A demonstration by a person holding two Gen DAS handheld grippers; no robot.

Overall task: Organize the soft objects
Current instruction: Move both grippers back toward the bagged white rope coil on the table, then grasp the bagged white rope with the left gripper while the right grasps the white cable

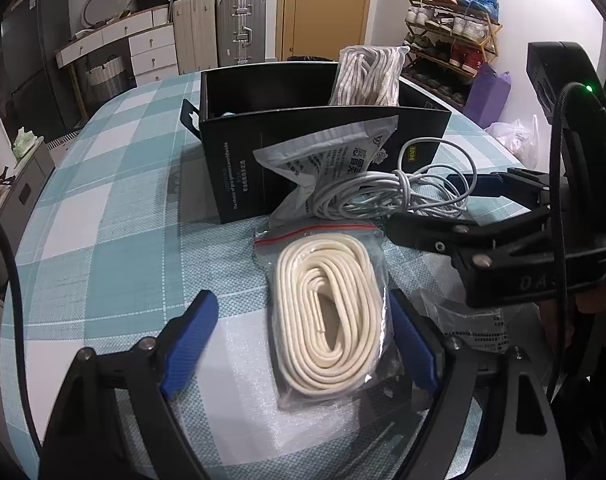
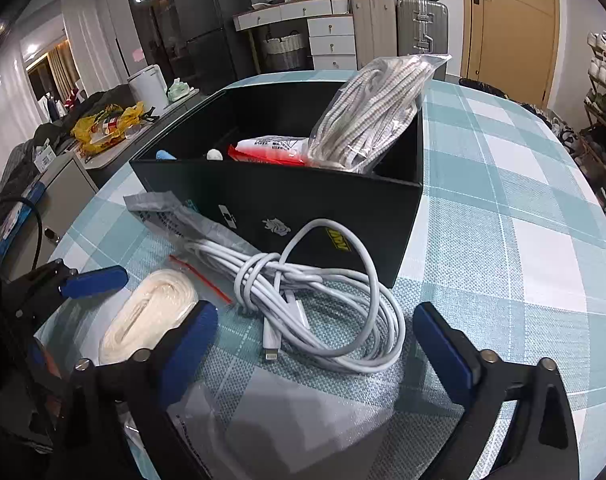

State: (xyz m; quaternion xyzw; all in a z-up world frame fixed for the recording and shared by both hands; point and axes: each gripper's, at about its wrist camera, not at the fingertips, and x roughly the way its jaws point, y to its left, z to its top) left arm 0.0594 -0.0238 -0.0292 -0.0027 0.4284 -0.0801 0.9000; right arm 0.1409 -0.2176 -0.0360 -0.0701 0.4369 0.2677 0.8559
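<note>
Cream rope in its clear bag (image 1: 329,320) lies between my left gripper (image 1: 303,344)'s wide-open pads, ungripped; my right gripper (image 2: 315,336) gapes empty around the white cable (image 2: 323,300) beside the black box (image 2: 287,200).

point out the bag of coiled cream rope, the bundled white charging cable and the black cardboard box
bag of coiled cream rope (image 1: 323,316): left wrist view, on the coil's windings
bundled white charging cable (image 2: 323,304): right wrist view, on the wrapped middle
black cardboard box (image 2: 303,200): right wrist view, on its near wall
</note>
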